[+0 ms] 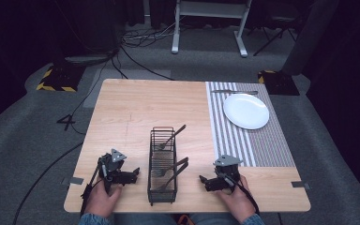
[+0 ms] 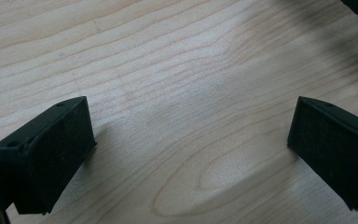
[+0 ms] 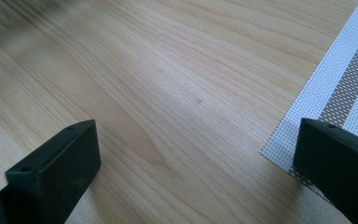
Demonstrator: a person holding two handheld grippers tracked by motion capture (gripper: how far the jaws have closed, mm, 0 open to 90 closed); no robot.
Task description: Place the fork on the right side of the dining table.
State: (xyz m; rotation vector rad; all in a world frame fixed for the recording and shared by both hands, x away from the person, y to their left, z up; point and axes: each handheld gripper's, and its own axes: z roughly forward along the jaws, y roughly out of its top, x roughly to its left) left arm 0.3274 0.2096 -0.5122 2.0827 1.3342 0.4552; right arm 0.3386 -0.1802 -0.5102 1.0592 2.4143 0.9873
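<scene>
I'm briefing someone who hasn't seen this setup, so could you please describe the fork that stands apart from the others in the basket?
On the wooden table, between the left gripper and the right gripper, stands a black wire basket. The fork lies at its far end, handle sticking out over the rim toward the striped placemat. The other utensils cluster at the near end; this one lies alone.

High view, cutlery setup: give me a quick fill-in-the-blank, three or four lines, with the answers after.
1. The forks stand in a black wire ___ between the left gripper and the right gripper.
2. The white plate lies on the striped ___ at the table's right side.
3. Both grippers' jaws stand ___, with nothing between them.
4. Beyond the plate, a single ___ lies on the striped surface.

Missing words: basket; placemat; open; utensil
</scene>
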